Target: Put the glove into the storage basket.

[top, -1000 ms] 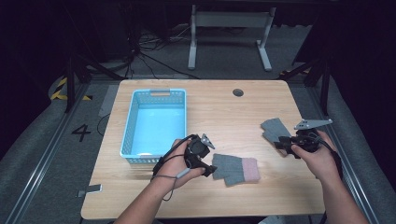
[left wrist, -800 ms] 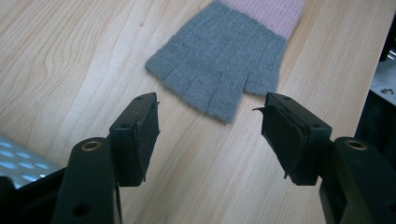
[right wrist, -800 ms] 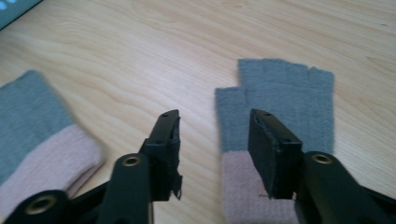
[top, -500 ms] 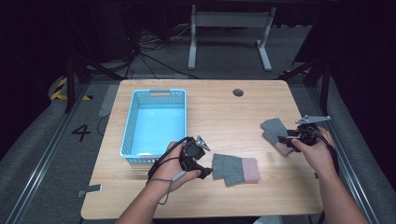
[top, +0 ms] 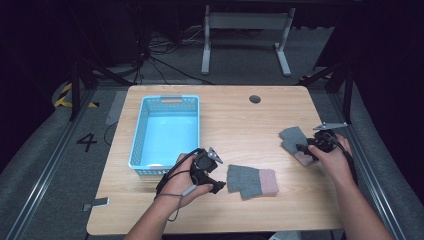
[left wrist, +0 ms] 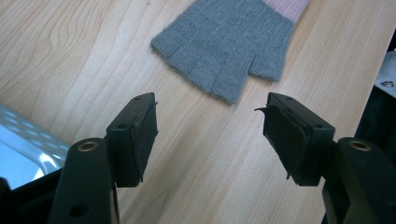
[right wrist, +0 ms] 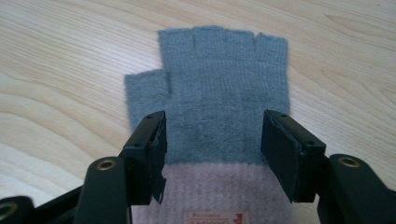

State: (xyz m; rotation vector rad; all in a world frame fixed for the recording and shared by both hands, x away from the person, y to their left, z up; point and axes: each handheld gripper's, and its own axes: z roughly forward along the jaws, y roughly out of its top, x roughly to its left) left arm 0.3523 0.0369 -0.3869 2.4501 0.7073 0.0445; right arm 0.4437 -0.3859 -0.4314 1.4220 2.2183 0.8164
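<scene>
Two grey fingerless gloves with pink cuffs lie flat on the wooden table [top: 240,215]. One glove [top: 252,181] [left wrist: 229,42] lies near the front middle, just beyond my left gripper [top: 217,186] [left wrist: 210,126], which is open and holds nothing. The other glove [top: 294,140] [right wrist: 224,93] lies at the right, with my right gripper [top: 303,149] [right wrist: 212,140] low over it. Its jaws have just been opening and now stand astride the glove near the cuff, pads clear of the knit.
A light blue plastic basket [top: 167,130] stands at the left, close behind my left hand. A round cable hole [top: 255,99] sits near the far edge. The table's right edge runs just beyond my right hand.
My right gripper has sunk toward the table and its jaws have spread wide over the right glove. The left hand has barely moved.
</scene>
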